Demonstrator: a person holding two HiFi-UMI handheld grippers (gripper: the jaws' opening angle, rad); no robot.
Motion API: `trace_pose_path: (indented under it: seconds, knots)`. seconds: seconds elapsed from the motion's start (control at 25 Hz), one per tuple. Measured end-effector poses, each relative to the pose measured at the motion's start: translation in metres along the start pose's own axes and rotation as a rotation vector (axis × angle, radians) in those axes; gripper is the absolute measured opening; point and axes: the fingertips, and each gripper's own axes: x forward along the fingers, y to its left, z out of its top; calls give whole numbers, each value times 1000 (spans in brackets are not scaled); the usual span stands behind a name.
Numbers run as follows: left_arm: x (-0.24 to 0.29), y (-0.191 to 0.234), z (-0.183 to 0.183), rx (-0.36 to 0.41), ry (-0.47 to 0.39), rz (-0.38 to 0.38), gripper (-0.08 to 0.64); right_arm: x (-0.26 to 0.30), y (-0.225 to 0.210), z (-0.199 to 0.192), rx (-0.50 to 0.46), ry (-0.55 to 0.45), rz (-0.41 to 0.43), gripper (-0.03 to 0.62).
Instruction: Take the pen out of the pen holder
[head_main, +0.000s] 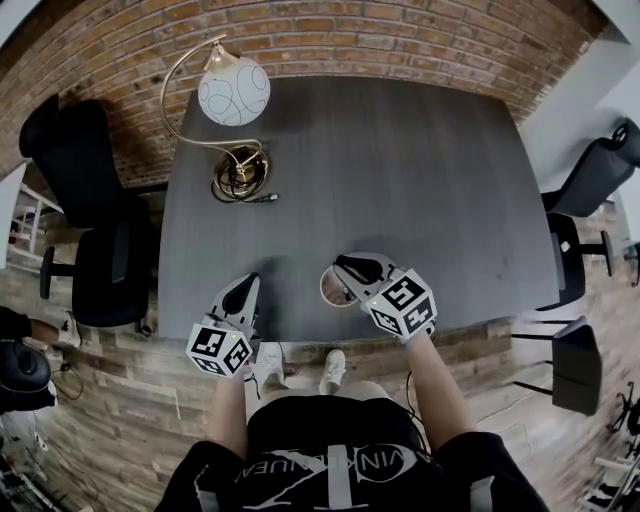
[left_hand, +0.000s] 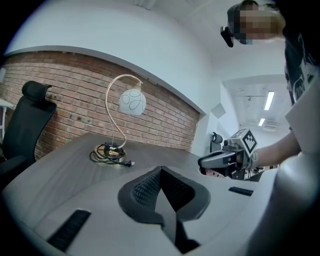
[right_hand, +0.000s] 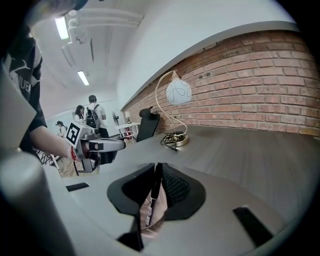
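The right gripper (right_hand: 156, 167) has its jaws narrowed onto the pen (right_hand: 152, 194), which stands upright between the pads with its lower end in the pen holder (right_hand: 150, 227). The holder sits near the middle of the table's (head_main: 400, 170) near edge. The lift should probably go straight up along the pen's axis, with a firm grip, so the holder does not tip. The left gripper (head_main: 245, 285) hangs by the same edge, jaws together and empty.
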Motion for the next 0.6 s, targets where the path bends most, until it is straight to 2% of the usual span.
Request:
trace_pose_path:
  seconds: [0.2, 0.6]
  knots:
    - [-5, 0, -1, -15, -7, 11, 12, -3, -1, 5, 19, -36, -5, 52]
    - [-17, -6, -4, -18, -18, 29, 12, -12, 6, 14, -11, -73, 3, 52]
